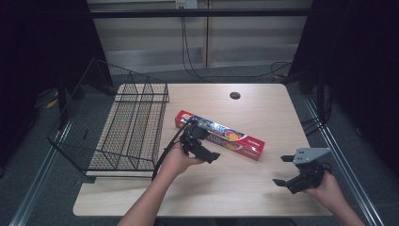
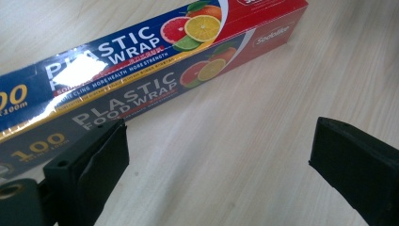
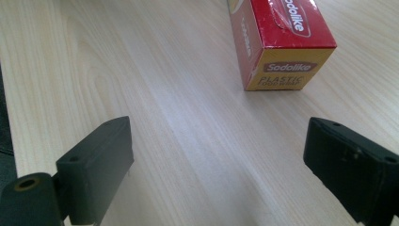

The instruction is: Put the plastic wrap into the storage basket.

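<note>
Bright overhead light falls on the pale table (image 1: 263,188); the surrounding room is dark; white glare streaks the plastic wrap box (image 2: 141,52); close jaws look soft and slightly blurred.

Plastic wrap box (image 3: 282,44) end (yellow) beyond spread jaws
</note>
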Available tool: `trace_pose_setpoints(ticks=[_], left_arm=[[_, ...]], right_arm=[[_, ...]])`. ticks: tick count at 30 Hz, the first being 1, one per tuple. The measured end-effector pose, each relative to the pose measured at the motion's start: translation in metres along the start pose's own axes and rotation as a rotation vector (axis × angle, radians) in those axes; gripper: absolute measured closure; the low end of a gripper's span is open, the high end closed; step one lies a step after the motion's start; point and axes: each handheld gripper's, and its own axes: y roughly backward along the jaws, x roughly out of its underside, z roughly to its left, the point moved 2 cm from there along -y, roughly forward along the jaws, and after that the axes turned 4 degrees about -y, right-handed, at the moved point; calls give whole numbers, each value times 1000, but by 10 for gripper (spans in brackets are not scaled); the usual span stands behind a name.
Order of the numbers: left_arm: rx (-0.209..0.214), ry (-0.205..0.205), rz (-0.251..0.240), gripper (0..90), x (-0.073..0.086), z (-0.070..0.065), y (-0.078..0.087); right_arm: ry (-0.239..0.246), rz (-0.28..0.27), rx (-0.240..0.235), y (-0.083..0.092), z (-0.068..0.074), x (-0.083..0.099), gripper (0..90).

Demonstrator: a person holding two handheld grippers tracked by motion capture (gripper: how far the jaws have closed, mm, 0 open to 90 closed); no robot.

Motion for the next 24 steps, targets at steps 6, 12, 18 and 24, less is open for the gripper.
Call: trace_pose_setpoints(ticks=[6, 12, 18, 24], left_arm=[[-5, -2, 26, 41, -8, 10, -4], [12, -7, 35, 43, -18, 18, -14], [3, -29, 47, 42, -27, 24, -24], [11, -21, 59, 39, -32, 33, -33]], right_arm=[[2, -3, -6, -1, 0, -1, 86], [-5, -6, -17, -1, 0, -1, 86], [-2, -4, -15, -1, 0, 0, 87], [-8, -3, -16, -1, 0, 1, 87]])
